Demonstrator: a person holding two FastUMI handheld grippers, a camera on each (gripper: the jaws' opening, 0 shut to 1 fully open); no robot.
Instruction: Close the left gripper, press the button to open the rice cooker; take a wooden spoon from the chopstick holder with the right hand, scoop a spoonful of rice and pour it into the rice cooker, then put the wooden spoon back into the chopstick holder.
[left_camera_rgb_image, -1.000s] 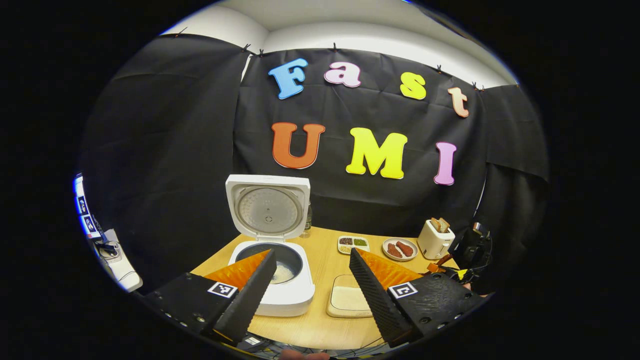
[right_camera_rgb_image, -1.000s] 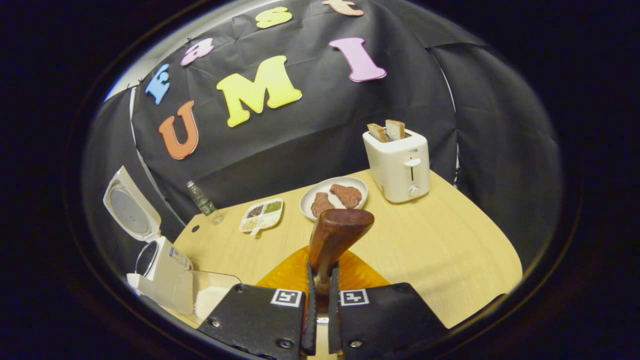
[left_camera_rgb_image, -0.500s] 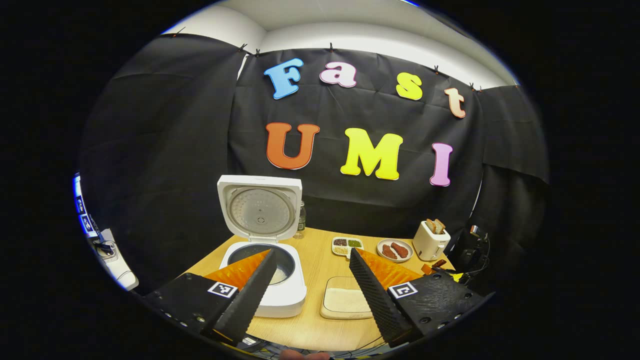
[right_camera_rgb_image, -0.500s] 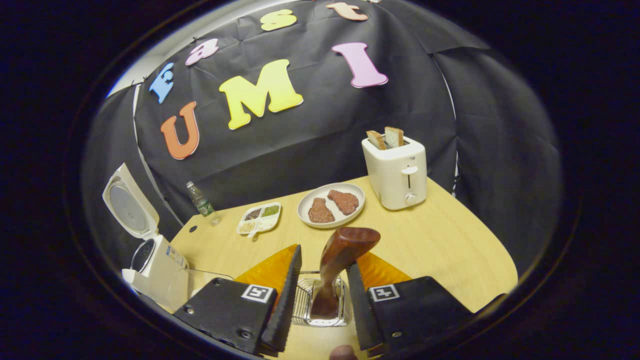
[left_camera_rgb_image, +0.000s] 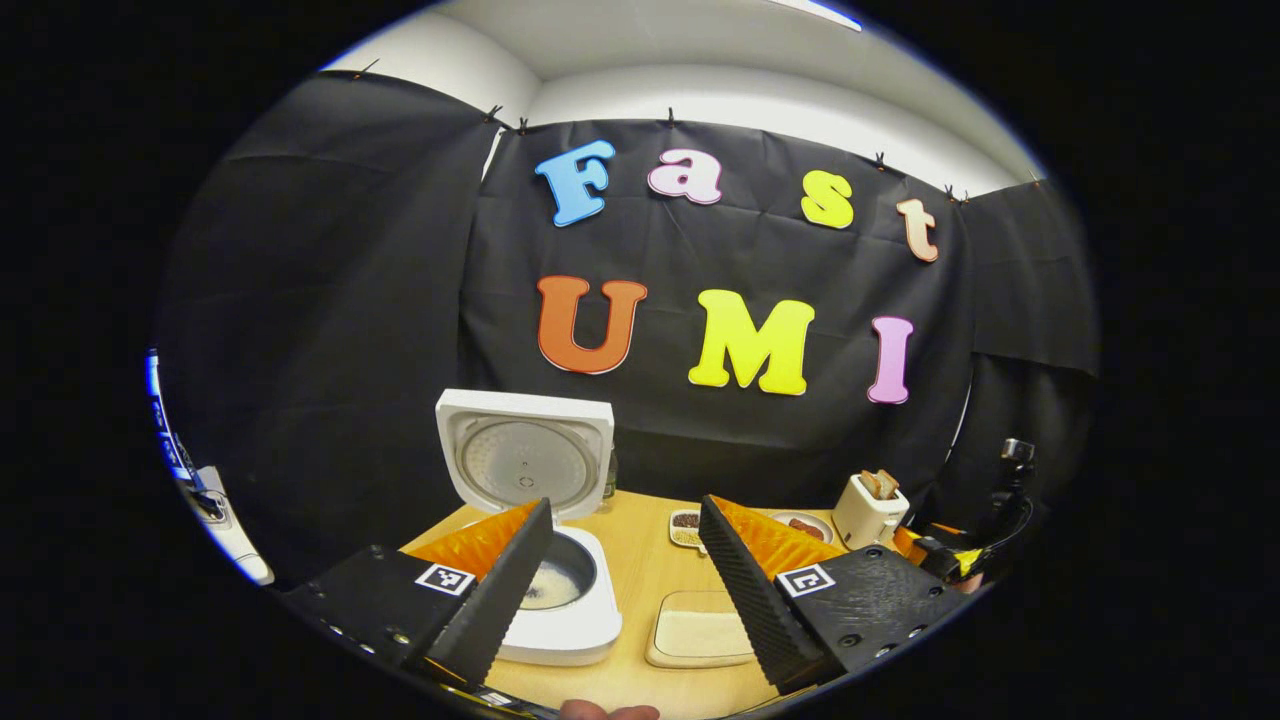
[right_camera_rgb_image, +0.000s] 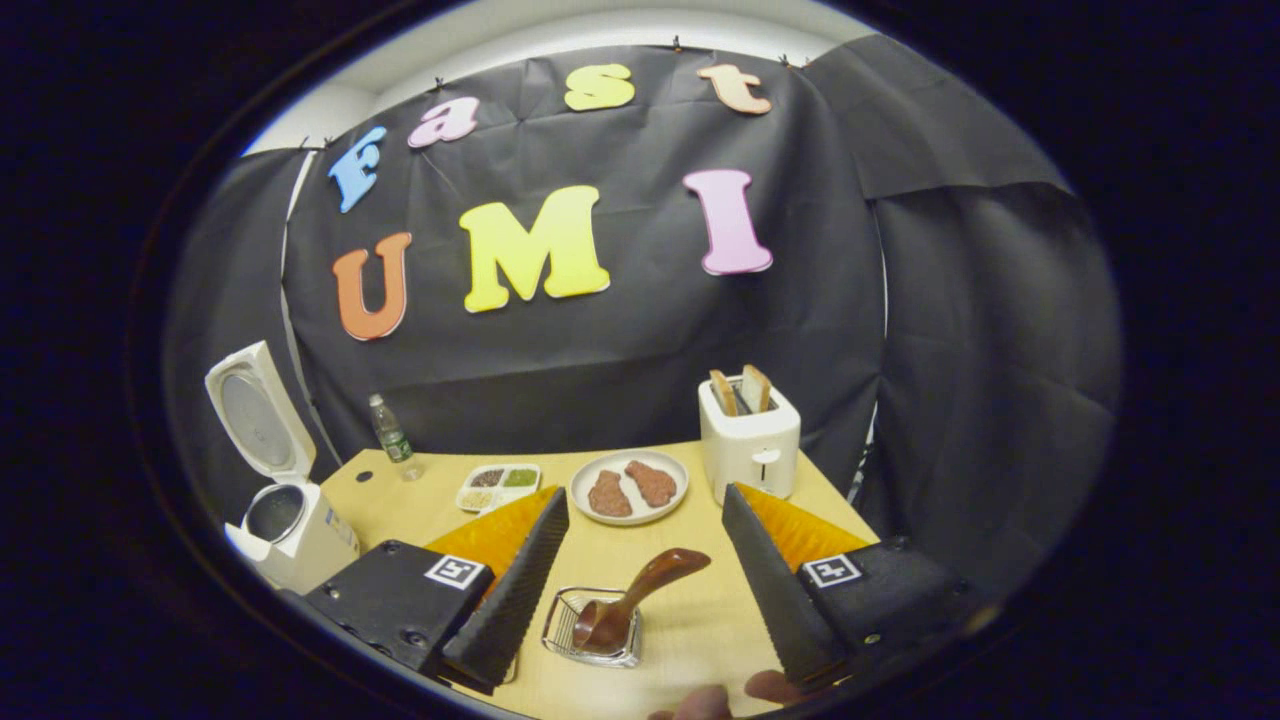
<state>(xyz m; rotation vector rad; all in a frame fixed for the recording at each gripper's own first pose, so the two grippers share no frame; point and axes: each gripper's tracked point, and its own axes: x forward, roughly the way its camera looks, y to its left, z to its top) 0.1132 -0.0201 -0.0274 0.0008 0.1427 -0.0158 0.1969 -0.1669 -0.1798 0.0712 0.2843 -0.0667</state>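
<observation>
The white rice cooker (left_camera_rgb_image: 560, 620) stands at the table's left with its lid (left_camera_rgb_image: 525, 462) up and some rice in its pot (left_camera_rgb_image: 552, 585); it shows too in the right gripper view (right_camera_rgb_image: 290, 525). The brown wooden spoon (right_camera_rgb_image: 640, 595) leans in the wire chopstick holder (right_camera_rgb_image: 592, 628), bowl end up. My right gripper (right_camera_rgb_image: 645, 545) is open, drawn back above the holder, touching nothing. My left gripper (left_camera_rgb_image: 625, 525) is open in front of the cooker and holds nothing. A shallow tray of rice (left_camera_rgb_image: 700, 632) lies right of the cooker.
A white toaster (right_camera_rgb_image: 750, 440) with two bread slices stands at the back right. Next to it are a plate with two meat pieces (right_camera_rgb_image: 630, 487), a divided dish of grains (right_camera_rgb_image: 498, 485) and a small bottle (right_camera_rgb_image: 388, 428). A person's fingertips (right_camera_rgb_image: 730, 695) show at the bottom edge.
My right gripper let go of the spoon, which now rests in the holder, then opened wide and pulled back and up. My left gripper drew back a little from the cooker.
</observation>
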